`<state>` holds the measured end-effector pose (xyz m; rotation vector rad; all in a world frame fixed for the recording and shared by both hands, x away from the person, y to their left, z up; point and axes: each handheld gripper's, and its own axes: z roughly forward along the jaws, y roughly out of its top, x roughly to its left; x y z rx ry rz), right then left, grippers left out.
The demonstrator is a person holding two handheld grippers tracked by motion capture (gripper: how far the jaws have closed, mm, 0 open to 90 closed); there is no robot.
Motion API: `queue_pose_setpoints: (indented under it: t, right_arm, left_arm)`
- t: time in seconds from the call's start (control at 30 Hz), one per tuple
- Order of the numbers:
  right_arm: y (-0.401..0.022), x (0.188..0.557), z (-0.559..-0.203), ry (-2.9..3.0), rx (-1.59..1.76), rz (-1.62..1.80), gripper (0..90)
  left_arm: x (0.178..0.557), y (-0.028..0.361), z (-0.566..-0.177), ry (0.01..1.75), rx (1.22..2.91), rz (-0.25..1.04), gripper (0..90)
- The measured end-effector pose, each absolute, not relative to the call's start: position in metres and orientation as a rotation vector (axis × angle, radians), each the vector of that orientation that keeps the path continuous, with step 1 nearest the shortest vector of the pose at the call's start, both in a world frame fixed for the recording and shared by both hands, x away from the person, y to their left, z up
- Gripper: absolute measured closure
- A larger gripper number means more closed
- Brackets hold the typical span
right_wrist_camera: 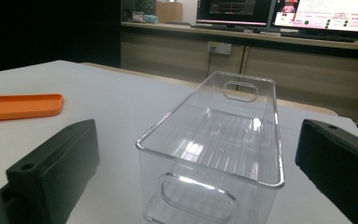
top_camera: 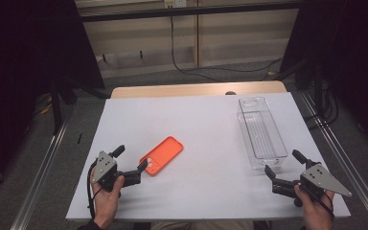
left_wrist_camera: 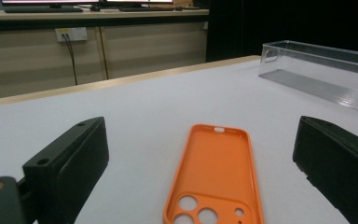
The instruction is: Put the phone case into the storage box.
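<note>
An orange phone case lies inside-up on the white tabletop, left of centre, its camera cut-outs toward the near edge. My left gripper is open just short of that end, jaws spread to either side. In the left gripper view the case lies between the wide-open jaws of the gripper. A clear plastic bin stands empty at the right. My right gripper is open at the bin's near end. In the right gripper view the bin sits between the jaws of the gripper.
The bin shows at the far right of the left gripper view, and the case at the left of the right gripper view. A wooden strip borders the table's far edge. Metal rails run along both sides.
</note>
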<state>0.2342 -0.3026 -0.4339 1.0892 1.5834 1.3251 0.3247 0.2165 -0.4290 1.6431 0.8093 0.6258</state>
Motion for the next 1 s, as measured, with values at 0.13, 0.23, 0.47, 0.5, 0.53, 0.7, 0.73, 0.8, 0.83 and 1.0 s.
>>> queue_pose_setpoints:
  t: [0.13,0.23,0.47,0.5,0.53,0.7,0.73,0.8,0.83,1.0]
  right_arm:
    - [-0.302,0.234,-0.433,1.582,1.090,1.320,0.0]
    - [-0.302,0.234,-0.434,1.583,1.087,1.319,0.0]
    - [-0.302,0.234,-0.434,1.579,1.087,1.324,0.0]
    - [-0.302,0.234,-0.434,1.582,1.086,1.322,0.0]
    - [-0.302,0.235,-0.434,1.583,1.087,1.321,0.0]
    - [-0.302,0.234,-0.434,1.580,1.087,1.325,0.0]
    - [-0.302,0.234,-0.434,1.583,1.085,1.322,0.0]
    - [-0.302,0.234,-0.434,1.585,1.085,1.323,0.0]
    - [-0.302,0.234,-0.434,1.585,1.084,1.324,0.0]
    - [-0.302,0.235,-0.434,1.586,1.086,1.320,0.0]
  left_arm:
    - [0.328,0.214,-0.429,0.802,1.637,0.601,3.5]
    - [0.330,0.213,-0.426,0.783,1.625,0.589,3.5]
    - [0.336,0.204,-0.424,0.779,1.611,0.612,2.4]
    - [0.338,0.202,-0.425,0.763,1.617,0.609,2.1]
    - [0.340,0.200,-0.425,0.756,1.627,0.611,1.7]
    - [0.346,0.189,-0.424,0.729,1.647,0.611,1.7]
    - [0.346,0.189,-0.424,0.729,1.647,0.611,1.7]
    - [0.349,0.184,-0.421,0.723,1.622,0.620,1.7]
    - [0.350,0.182,-0.419,0.733,1.622,0.634,1.7]
    - [0.352,0.169,-0.414,0.692,1.625,0.650,0.8]
